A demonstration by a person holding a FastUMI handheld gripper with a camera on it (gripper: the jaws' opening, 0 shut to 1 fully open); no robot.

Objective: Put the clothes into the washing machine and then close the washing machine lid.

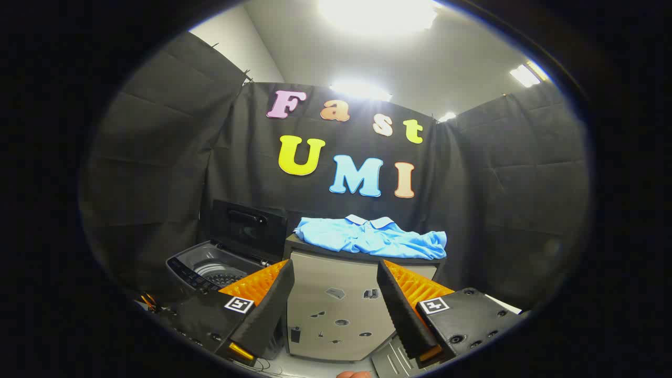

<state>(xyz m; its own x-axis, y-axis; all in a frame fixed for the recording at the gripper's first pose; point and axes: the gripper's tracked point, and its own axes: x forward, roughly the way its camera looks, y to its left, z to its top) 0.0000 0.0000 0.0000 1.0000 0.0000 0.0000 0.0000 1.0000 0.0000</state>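
Observation:
A light blue shirt lies crumpled on top of a grey cabinet, beyond my fingers and a little above them. To the left of the cabinet stands the washing machine, its dark lid raised upright at the back and the drum open. My gripper is open, with nothing between its fingers; the cabinet front shows in the gap. The left finger partly covers the machine's right side.
Black cloth walls close the booth on three sides. The cabinet front carries several small stickers. Cables lie on the floor by the machine's near left corner. A grey ribbed panel lies on the floor below the right finger.

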